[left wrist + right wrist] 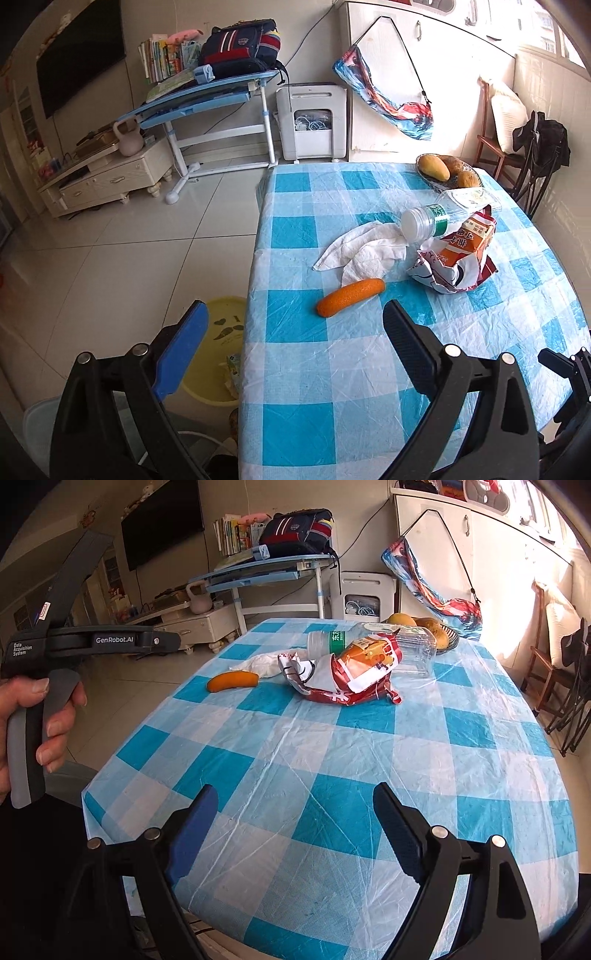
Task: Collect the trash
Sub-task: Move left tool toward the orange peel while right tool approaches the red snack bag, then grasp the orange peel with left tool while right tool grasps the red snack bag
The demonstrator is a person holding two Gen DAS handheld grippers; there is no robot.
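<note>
Left wrist view shows my left fingers (295,328) spread empty just short of the stubby orange peel piece (350,297) on the checked counter (332,369), right fingers (295,812) likewise wide, ready to pick.

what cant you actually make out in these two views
- Yellow bin, left wrist view: contents mostly hidden behind the table edge and the left tongs.
- Plastic bottle, right wrist view: lower side covered by the snack bag.
- Tissue, right wrist view: mostly behind that bag.
- Fruit bowl, both views: contents behind the front fruits hidden.
</note>
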